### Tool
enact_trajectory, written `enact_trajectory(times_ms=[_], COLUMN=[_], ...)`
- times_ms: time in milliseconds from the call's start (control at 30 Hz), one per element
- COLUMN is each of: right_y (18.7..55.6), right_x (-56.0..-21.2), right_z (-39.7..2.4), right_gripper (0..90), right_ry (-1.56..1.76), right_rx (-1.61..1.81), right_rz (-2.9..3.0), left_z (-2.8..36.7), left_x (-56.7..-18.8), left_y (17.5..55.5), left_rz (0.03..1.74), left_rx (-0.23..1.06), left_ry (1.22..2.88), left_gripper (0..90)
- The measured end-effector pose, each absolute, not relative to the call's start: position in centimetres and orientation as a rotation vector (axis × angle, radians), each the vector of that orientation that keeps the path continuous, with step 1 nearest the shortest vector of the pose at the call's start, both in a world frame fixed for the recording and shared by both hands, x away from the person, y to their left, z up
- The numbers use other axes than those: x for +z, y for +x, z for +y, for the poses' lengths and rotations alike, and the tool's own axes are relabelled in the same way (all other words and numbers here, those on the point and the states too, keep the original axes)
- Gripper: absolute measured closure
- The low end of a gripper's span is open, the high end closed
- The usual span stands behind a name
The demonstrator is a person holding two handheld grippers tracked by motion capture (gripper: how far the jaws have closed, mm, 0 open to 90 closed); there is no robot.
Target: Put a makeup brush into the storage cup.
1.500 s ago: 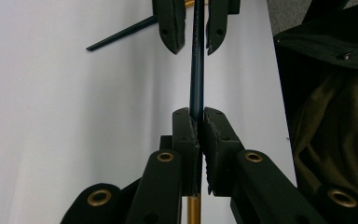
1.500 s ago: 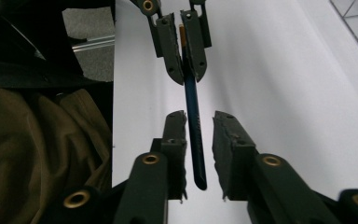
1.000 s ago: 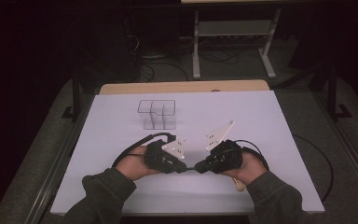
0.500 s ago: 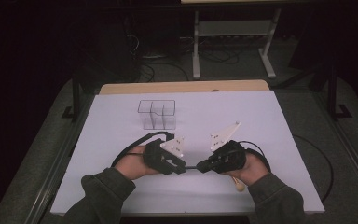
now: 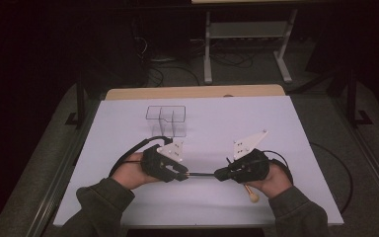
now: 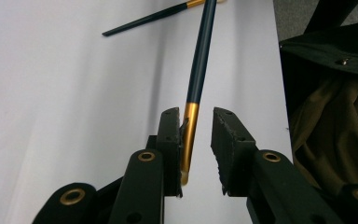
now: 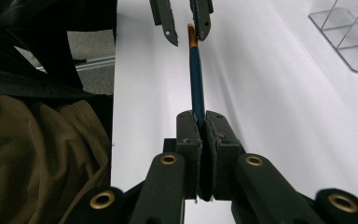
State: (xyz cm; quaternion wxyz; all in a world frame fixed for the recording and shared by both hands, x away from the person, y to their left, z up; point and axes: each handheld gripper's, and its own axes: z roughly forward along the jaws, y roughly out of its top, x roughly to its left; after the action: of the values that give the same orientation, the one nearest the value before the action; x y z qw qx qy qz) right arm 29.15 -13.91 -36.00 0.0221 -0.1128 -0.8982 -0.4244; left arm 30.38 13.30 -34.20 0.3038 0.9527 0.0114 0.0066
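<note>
- Nothing is showing any writing I can read: no label, brand, number or sign.
- Between the jaws and just beyond them, everything is looking plain and unmarked.

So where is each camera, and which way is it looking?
High view: sits above the person's side, looking forward and down on the white table; both forearms, hands and grippers show.
Left gripper view: rides the left gripper, looking along its open jaws at the dark, gold-banded stick; an olive sleeve shows.
Right gripper view: rides the right gripper, which is shut on the stick; the left gripper's jaws and a sleeve show.
Shared: every view shows the stick; the high and right gripper views share the clear box.
</note>
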Motion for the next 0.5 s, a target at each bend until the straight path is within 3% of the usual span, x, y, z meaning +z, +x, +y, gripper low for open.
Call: enact_trajectory(times_ms=[233, 500], right_y=[29.08, 28.89], right_x=[-35.92, -35.99], right_z=[-14.12, -14.02], right_gripper=[84.4, 84.3], right_ry=[-0.338, -0.309], right_rx=[-1.336, -1.354], right_rz=[-2.788, -2.78], left_z=[13.33, 13.3], left_x=[-34.5, -34.57], left_y=[30.62, 30.66], left_rz=[0.047, 0.026], left_rx=[0.009, -0.019], left_ry=[2.534, 2.539], left_gripper=[73.4, 80.4])
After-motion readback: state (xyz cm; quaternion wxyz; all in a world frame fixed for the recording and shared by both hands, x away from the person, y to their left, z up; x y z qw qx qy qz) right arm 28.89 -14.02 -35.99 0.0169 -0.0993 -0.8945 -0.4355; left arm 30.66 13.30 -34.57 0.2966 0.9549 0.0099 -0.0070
